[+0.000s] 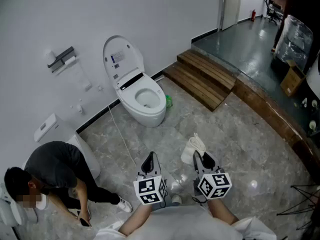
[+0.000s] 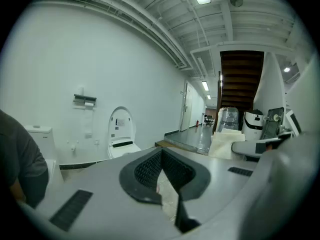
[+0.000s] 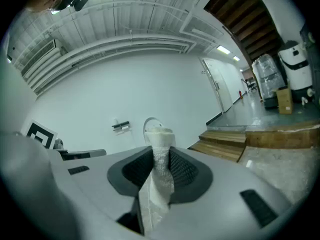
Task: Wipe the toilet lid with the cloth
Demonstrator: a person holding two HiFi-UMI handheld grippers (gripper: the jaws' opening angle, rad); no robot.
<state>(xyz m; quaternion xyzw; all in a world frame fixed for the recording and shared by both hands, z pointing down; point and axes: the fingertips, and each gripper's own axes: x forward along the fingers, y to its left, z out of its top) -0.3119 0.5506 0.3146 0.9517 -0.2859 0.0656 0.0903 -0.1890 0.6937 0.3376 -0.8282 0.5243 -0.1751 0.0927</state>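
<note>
A white toilet (image 1: 142,101) stands against the wall with its lid (image 1: 121,59) raised upright; the left gripper view shows the toilet (image 2: 120,136) small and far off. My right gripper (image 1: 202,160) is shut on a white cloth (image 1: 193,147), which sticks out past its tips. In the right gripper view the cloth (image 3: 159,179) is pinched between the dark pads and hides most of the toilet (image 3: 152,123) behind it. Beside it, my left gripper (image 1: 148,162) is shut with nothing in it, its pads (image 2: 150,169) meeting. Both grippers are well short of the toilet.
A person (image 1: 52,176) crouches at the lower left by a second white toilet (image 1: 60,134). A paper holder (image 1: 62,59) hangs on the wall. Wooden steps (image 1: 205,76) lead up to a raised floor at the right. A green object (image 1: 168,101) lies beside the toilet.
</note>
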